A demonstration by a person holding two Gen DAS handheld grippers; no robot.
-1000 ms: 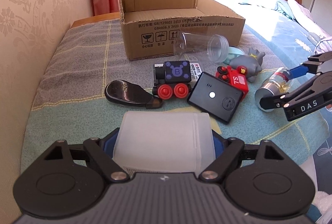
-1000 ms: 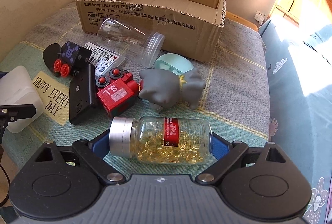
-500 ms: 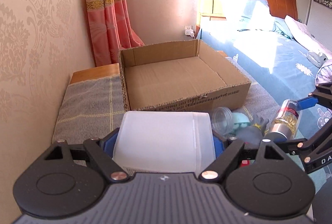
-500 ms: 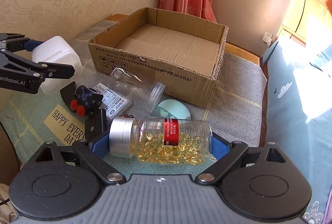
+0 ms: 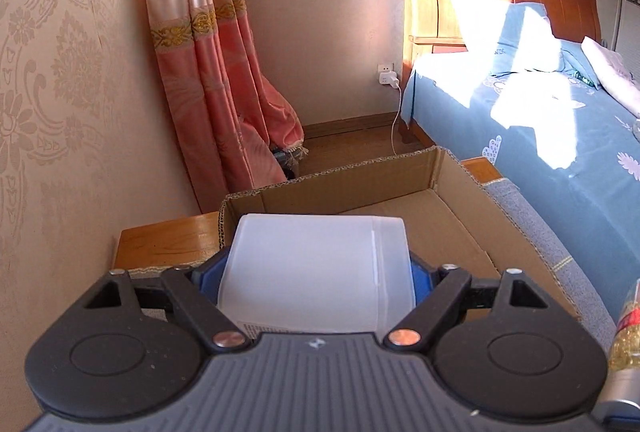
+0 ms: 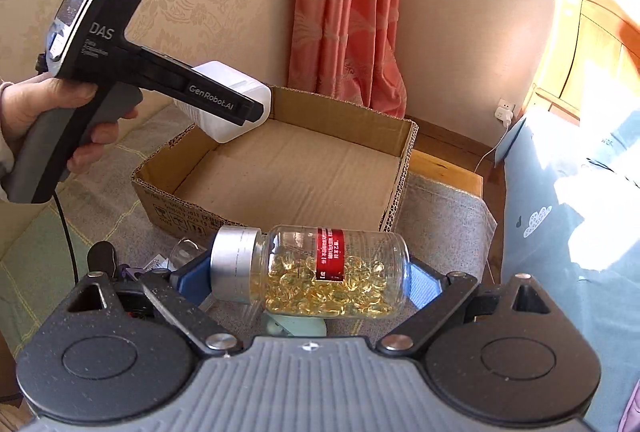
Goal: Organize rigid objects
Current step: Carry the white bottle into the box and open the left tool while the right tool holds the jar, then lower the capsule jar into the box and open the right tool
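Both wrist cameras look down along their fingers, close above the cardboard box (image 5: 448, 216) they share; the right view (image 6: 304, 168) sits farther back.

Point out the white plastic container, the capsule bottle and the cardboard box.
white plastic container (image 5: 316, 268): left wrist view, its translucent side wall.
capsule bottle (image 6: 316, 288): right wrist view, glass body over the capsules.
cardboard box (image 6: 296, 176): right wrist view, bare inner floor.

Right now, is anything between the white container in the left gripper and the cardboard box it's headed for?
Nothing visible. The white container hangs in the left gripper over the near left corner of the box, whose floor shows bare and open-topped. The pill bottle in the right gripper sits short of the box.
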